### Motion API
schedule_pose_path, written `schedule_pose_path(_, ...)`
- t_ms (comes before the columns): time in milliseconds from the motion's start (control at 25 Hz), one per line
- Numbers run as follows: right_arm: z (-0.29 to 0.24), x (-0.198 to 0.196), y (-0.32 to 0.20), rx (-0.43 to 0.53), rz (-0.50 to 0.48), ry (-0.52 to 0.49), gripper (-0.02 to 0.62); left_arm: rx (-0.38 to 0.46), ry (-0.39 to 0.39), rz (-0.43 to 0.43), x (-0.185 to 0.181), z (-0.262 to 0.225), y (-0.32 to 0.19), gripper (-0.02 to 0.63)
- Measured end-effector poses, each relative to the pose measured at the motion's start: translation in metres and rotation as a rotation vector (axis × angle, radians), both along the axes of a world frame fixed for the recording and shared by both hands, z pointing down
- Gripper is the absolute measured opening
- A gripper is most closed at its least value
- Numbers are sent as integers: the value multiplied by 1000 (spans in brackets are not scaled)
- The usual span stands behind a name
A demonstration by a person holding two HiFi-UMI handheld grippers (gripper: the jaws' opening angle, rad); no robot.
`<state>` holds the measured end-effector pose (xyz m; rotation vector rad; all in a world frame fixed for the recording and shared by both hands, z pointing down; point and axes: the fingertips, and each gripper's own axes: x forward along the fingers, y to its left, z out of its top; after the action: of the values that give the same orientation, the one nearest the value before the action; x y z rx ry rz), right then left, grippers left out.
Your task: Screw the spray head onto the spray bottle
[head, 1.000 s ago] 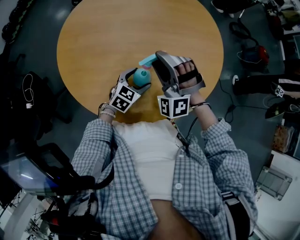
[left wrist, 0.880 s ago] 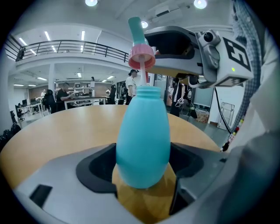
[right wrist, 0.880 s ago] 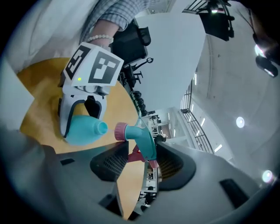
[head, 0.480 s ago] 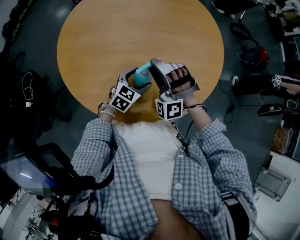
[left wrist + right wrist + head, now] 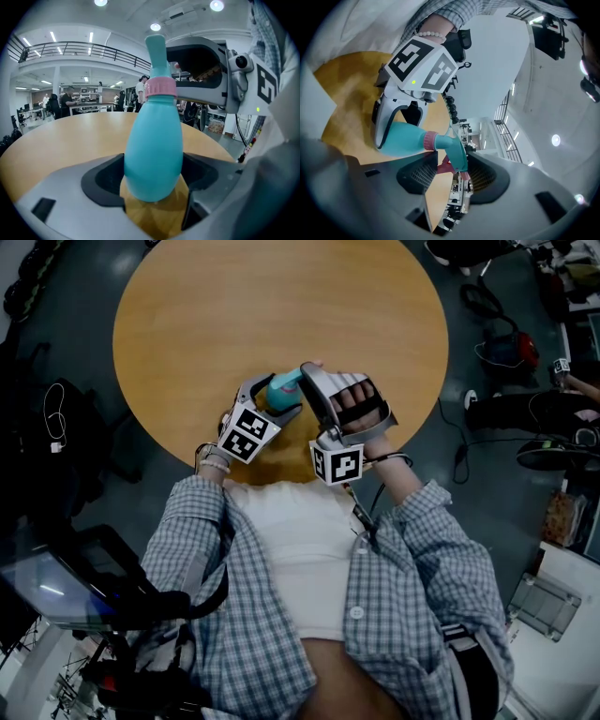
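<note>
A teal spray bottle (image 5: 154,150) stands upright on the round wooden table (image 5: 234,306) near its front edge, and my left gripper (image 5: 152,187) is shut on its lower body. A pink collar (image 5: 160,87) rings its neck, and the teal spray head (image 5: 157,51) sits on top. My right gripper (image 5: 452,171) comes in from the right, level with the bottle top, and is shut on the spray head (image 5: 457,152), whose pink trigger lies between the pads. In the head view both grippers meet over the bottle (image 5: 279,388), which they largely hide.
The person's torso is close against the table's front edge. On the floor to the right lie bags and cables (image 5: 502,348). Dark equipment (image 5: 56,427) stands at the left. Bare tabletop stretches beyond the bottle.
My right gripper has come down and to the left with the spray head, rolling a little, so the head now sits on the bottle's neck. The left gripper and bottle have stayed put.
</note>
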<state>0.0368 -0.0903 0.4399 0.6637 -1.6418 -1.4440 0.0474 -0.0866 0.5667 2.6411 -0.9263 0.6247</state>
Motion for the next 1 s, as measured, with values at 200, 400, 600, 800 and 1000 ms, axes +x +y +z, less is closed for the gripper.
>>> schedule_pose_path(200,-1,1,7,40,-2,0,192,-17,-9,-1,-1,2,2,373)
schedule_pose_path(400,-1,3,14,13,-25,8,193,-11,-5,-2,-2,1,1,373)
schedule_pose_path(600,0,6,20,-26,-35,14,193,-6,-2,-4,-1,-2,0,373)
schedule_pose_path(800,-4,7,25,-100,-60,9,192,-13,-9,-5,-2,-2,0,373)
schedule_pose_path(1000,-7,7,25,-212,-41,-49,192,-10,-6,-3,-1,-5,-1,373)
